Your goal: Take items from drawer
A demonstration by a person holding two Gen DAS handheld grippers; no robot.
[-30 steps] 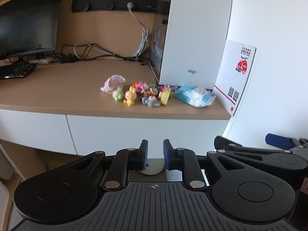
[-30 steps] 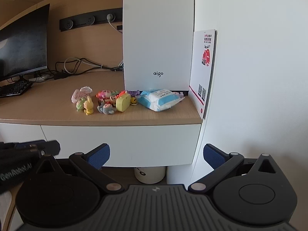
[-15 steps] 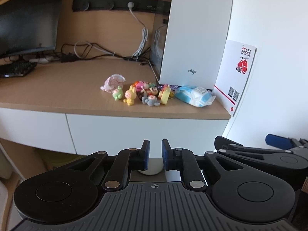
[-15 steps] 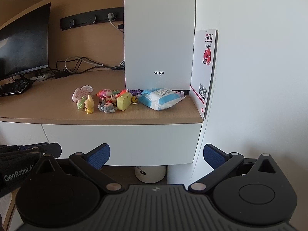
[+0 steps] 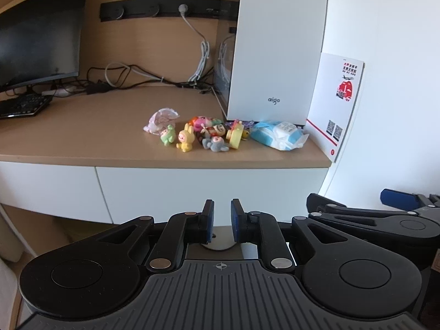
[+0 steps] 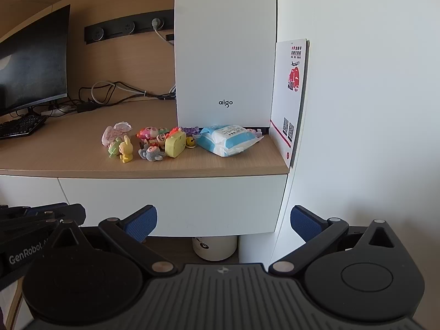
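The drawer (image 6: 170, 206) is sitting closed under the front edge of the desk (image 6: 68, 148), its long axis running left to right, straight ahead of both grippers. The right gripper (image 6: 224, 221) is hanging spread wide before its white front, apparently the nearer. The left gripper (image 5: 222, 221) is hovering nearly pressed together, pinching nothing. Small toys (image 6: 148, 141) and a wipes pack (image 6: 228, 139) are lying near the desk's front right corner.

White computer tower (image 6: 225, 55) upright at the worktop's (image 6: 68, 154) right end, leaflet (image 6: 291, 96) propped on the wall beside it. Dark monitor (image 5: 38, 33) and keyboard (image 5: 23, 106) far left. Cables (image 5: 132, 74) trailing beneath a black socket strip (image 5: 165, 8).
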